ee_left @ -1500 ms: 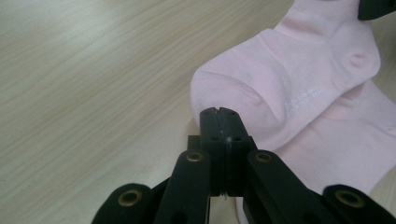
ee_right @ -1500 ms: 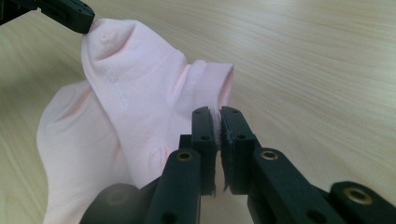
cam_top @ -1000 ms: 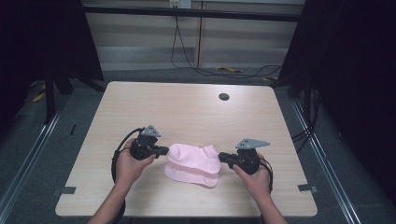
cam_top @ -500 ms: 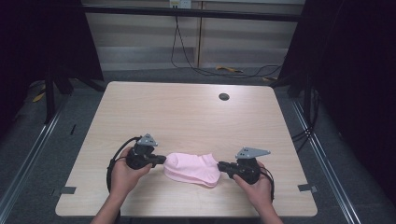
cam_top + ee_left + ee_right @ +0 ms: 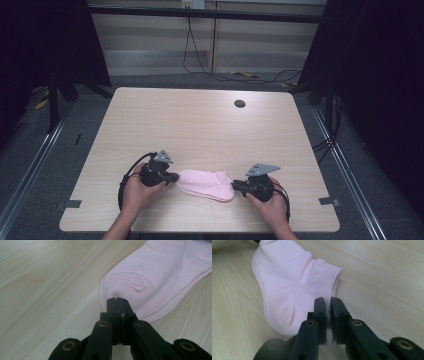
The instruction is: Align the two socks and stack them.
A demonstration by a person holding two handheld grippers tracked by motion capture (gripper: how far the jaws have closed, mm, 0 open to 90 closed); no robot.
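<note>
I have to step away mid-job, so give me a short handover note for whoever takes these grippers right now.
Left gripper: shut on the toe end of the pink sock.
Right gripper: shut on the sock's cuff edge.
Sock: stretched flat between the two grippers, lying on the table near its front edge.
Done: sock picked up at both ends and laid out.
Left: probably release both ends, or fold it.

The left gripper has its two black jaws pressed together on the rounded end of a pink sock. The sock lies flat on the pale wooden table, stretching away to the far right, with a small pucker in the fabric and faint lettering near one edge.
</note>
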